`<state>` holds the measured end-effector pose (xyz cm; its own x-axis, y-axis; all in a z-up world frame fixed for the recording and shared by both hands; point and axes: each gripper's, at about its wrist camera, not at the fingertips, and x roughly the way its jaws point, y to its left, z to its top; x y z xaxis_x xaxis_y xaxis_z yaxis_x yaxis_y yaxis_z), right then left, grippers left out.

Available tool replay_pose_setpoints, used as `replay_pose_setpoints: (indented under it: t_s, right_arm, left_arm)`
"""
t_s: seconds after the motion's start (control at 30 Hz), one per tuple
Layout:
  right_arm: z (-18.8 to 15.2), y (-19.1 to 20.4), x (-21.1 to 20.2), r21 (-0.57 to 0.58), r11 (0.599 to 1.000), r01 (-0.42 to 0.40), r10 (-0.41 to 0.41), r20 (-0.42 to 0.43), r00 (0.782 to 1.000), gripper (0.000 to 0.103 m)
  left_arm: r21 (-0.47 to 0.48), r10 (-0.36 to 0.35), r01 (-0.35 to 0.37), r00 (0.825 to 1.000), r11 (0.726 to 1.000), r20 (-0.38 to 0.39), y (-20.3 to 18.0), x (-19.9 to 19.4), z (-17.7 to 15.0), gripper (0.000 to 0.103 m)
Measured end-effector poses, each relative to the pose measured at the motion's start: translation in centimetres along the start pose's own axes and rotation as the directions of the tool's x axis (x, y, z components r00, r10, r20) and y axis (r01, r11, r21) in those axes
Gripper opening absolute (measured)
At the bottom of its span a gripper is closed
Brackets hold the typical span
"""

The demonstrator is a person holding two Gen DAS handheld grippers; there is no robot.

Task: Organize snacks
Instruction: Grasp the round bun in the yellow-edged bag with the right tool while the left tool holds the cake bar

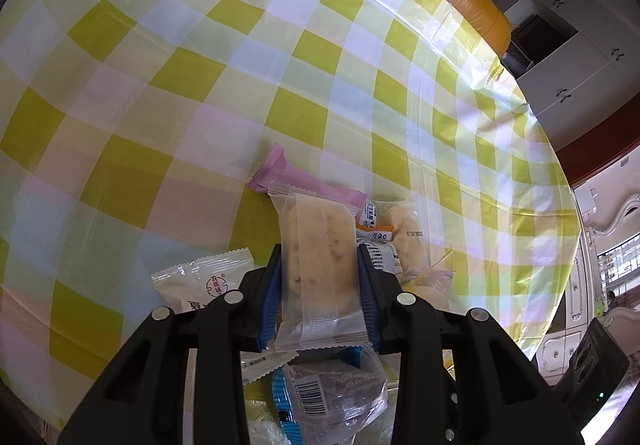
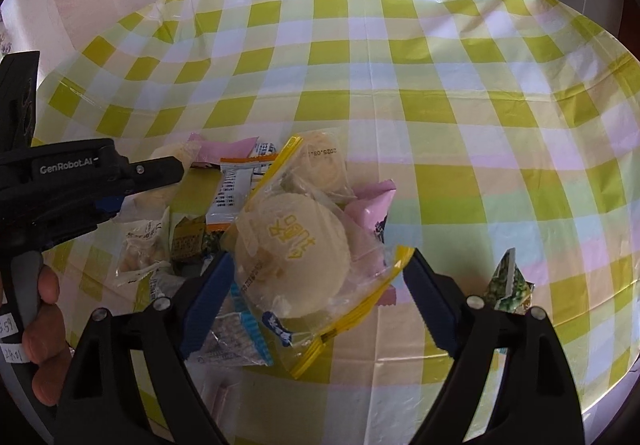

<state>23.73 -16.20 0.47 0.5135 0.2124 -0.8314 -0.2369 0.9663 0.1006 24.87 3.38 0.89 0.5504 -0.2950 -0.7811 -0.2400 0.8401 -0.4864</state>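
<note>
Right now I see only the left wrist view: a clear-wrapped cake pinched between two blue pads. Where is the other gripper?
Observer: The right gripper hangs open over the same pile, its jaws wide on either side of a round pastry in a yellow-edged bag.
Operator: Is any snack lying away from the pile?
Observer: Yes, a green packet lies apart on the tablecloth, just beyond the right gripper's outer finger.
Operator: Who holds my gripper?
Observer: A person's hand grips the handle of the left gripper, which pinches your clear-wrapped cake.
</note>
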Motion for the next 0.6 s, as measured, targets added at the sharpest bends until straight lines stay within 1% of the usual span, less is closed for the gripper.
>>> replay_pose_setpoints:
  t_s: [0.13,0.17,0.23,0.27,0.33,0.4,0.47,0.53,0.6]
  right_arm:
    - [0.4,0.3,0.7,-0.013,1.0,-0.009,0.009,-0.005,1.0,0.087]
    - [0.5,0.3,1.0,-0.016,1.0,-0.024,0.024,-0.013,1.0,0.087]
    - [0.6,0.1,1.5,0.015,0.997,-0.076,0.077,-0.04,0.996,0.087]
    - [0.6,0.0,1.4,0.02,0.996,-0.082,0.083,-0.033,0.996,0.085]
    - [0.6,0.1,0.9,0.003,0.995,-0.098,0.098,-0.02,0.995,0.068]
    - [0.6,0.2,0.5,-0.006,0.995,-0.102,0.102,-0.01,0.995,0.06]
    - [0.6,0.4,0.2,-0.011,0.995,-0.102,0.102,-0.002,0.995,0.056]
    - [0.5,0.3,-0.2,-0.013,0.994,-0.105,0.105,0.009,0.994,0.05]
    - [0.4,0.1,-0.7,-0.004,0.993,-0.116,0.116,0.018,0.993,0.047]
  left_arm:
    - [0.0,-0.007,0.007,1.0,1.0,-0.001,0.2,-0.2,-0.5,0.034]
    - [-0.001,-0.008,0.008,1.0,1.0,-0.004,0.2,-0.1,-0.6,0.034]
    - [-0.002,-0.012,0.012,1.0,1.0,-0.009,0.3,0.0,-0.8,0.034]
    - [0.0,-0.014,0.014,1.0,1.0,-0.01,0.3,0.0,-0.8,0.034]
    - [0.001,-0.014,0.014,1.0,1.0,-0.006,0.4,-0.1,-0.9,0.034]
    - [-0.002,-0.01,0.01,1.0,1.0,-0.001,0.5,-0.2,-1.0,0.034]
    - [0.001,-0.013,0.013,1.0,1.0,0.002,0.4,-0.2,-1.0,0.034]
    - [0.012,-0.015,0.015,1.0,1.0,0.013,0.2,-0.5,-1.1,0.034]
    - [0.025,-0.016,0.016,1.0,1.0,0.026,-0.2,-0.9,-1.2,0.034]
